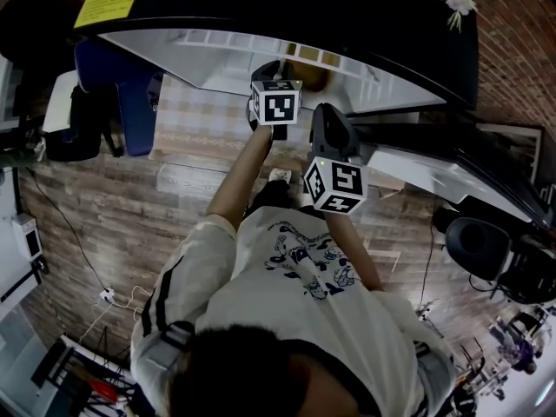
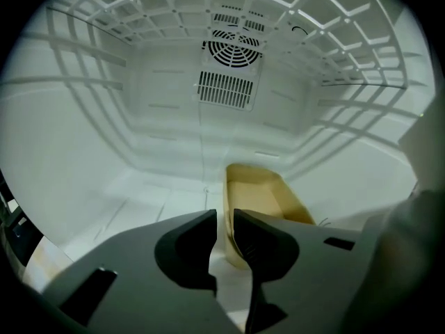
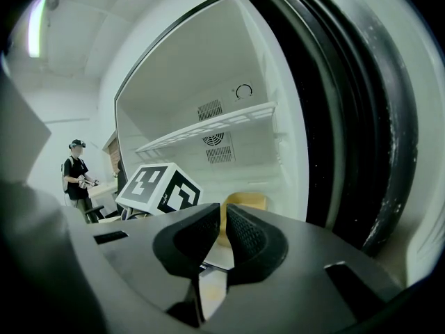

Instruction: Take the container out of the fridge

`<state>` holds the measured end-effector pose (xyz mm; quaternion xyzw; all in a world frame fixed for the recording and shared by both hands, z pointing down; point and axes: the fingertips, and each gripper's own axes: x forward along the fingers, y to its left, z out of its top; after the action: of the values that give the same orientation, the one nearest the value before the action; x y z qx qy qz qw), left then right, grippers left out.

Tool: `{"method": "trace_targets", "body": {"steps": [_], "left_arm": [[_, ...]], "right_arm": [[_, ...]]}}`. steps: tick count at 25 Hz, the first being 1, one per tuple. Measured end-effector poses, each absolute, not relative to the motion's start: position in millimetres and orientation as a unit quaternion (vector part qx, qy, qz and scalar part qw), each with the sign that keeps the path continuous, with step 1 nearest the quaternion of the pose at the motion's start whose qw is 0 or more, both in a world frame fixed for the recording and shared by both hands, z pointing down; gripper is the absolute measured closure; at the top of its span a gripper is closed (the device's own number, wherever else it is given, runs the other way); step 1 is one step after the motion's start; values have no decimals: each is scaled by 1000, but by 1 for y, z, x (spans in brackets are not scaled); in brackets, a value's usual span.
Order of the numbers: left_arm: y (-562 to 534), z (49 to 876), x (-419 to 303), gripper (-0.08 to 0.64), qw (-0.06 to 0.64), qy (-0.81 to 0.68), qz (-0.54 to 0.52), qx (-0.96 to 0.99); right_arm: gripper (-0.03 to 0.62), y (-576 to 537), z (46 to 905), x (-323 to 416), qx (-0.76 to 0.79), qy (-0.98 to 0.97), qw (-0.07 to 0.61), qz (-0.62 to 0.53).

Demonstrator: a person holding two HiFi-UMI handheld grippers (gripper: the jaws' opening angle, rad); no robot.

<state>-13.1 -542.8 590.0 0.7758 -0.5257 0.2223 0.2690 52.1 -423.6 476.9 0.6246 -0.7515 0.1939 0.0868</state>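
Note:
A tan, open-topped container point(image 2: 264, 197) sits on the white floor of the open fridge point(image 2: 104, 152). My left gripper point(image 2: 224, 223) reaches inside, and its jaws stand close together with the container's left wall in the narrow gap. In the head view the left gripper point(image 1: 268, 68) is right beside the container point(image 1: 309, 76). My right gripper point(image 3: 224, 218) is shut on nothing and hangs outside the fridge mouth, behind the left one. It looks past the left gripper's marker cube point(image 3: 158, 186) at the container point(image 3: 245, 202).
A white wire shelf point(image 2: 174, 5) spans the fridge above the container, with a fan vent point(image 2: 233, 47) on the back wall. The door's black seal point(image 3: 348, 117) is close on the right. A blue chair point(image 1: 122, 85) stands left. A person point(image 3: 75, 172) stands far off.

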Motion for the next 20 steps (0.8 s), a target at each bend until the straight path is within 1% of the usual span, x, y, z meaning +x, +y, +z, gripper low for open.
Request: {"method": "trace_targets", "body": {"steps": [6, 12, 20], "left_arm": [[-547, 597, -11, 477, 277, -524, 223, 774], [-546, 597, -10, 525, 264, -521, 238, 776], [-544, 594, -12, 530, 278, -527, 219, 773]], "right_arm": [[543, -427, 480, 54, 628, -747, 88, 199], [543, -426, 478, 54, 630, -746, 88, 196], [543, -423, 477, 55, 633, -744, 89, 194]]}}
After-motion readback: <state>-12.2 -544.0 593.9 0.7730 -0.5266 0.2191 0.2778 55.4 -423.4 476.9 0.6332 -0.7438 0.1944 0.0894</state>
